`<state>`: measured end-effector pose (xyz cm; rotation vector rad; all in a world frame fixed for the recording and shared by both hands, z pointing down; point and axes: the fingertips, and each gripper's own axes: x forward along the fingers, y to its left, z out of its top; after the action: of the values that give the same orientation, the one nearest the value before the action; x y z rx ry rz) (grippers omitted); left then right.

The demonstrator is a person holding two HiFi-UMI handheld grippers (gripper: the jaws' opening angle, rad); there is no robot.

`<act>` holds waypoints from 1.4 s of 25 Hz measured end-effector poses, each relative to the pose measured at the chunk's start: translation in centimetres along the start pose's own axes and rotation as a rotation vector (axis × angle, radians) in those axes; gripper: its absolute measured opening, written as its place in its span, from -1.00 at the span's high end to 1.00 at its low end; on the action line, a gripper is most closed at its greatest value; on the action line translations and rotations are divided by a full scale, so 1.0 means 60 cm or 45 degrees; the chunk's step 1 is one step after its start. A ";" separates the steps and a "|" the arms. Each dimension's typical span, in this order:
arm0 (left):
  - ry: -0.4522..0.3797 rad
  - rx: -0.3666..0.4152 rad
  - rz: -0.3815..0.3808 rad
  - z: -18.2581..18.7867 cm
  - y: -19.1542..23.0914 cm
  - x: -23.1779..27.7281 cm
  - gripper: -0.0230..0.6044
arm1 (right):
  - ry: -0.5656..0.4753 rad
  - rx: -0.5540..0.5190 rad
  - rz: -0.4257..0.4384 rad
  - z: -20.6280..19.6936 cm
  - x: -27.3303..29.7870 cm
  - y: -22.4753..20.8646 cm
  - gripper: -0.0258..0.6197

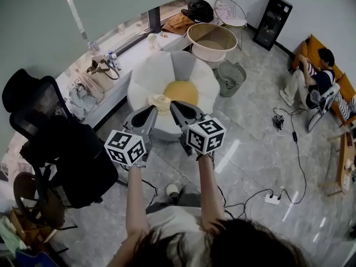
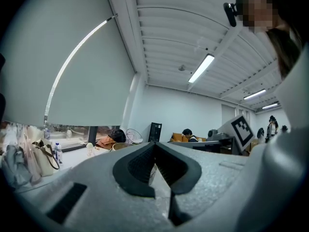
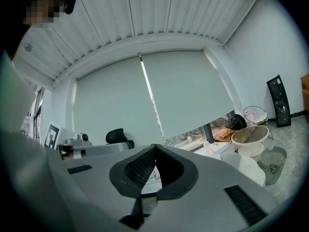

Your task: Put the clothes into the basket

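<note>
Your left gripper [image 1: 151,111] is clenched, its two jaws meeting tip to tip in the left gripper view. Your right gripper [image 1: 173,104] is clenched the same way, tips pressed together. Both point level and sit side by side, each with one marker cube at its rear.

Just past the two tips lies one pale cloth [image 1: 159,102]. It rests on one white petal-shaped seat [image 1: 167,71], at the near edge of the seat's yellow centre. I cannot tell whether either gripper touches the cloth.

Beyond the seat stands one large round basket [image 1: 211,38], well apart from the cloth. One wire mesh bin [image 1: 231,78] stands just beside the seat, to its right. To your left is one black office chair [image 1: 61,149], and at the far right one person [image 1: 311,82] is sitting.
</note>
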<state>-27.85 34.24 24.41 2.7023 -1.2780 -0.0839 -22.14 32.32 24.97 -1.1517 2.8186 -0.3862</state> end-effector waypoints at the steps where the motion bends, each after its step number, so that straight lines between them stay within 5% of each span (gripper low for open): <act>1: 0.008 0.002 -0.005 -0.002 0.006 0.002 0.89 | 0.000 0.008 -0.005 -0.001 0.006 -0.002 0.89; 35: -0.021 -0.047 0.196 0.037 0.216 0.207 0.89 | 0.070 0.036 0.222 0.084 0.234 -0.195 0.89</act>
<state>-30.09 16.28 24.43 2.5678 -1.4692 -0.1113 -23.44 13.49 23.54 -0.8948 2.9202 -0.4491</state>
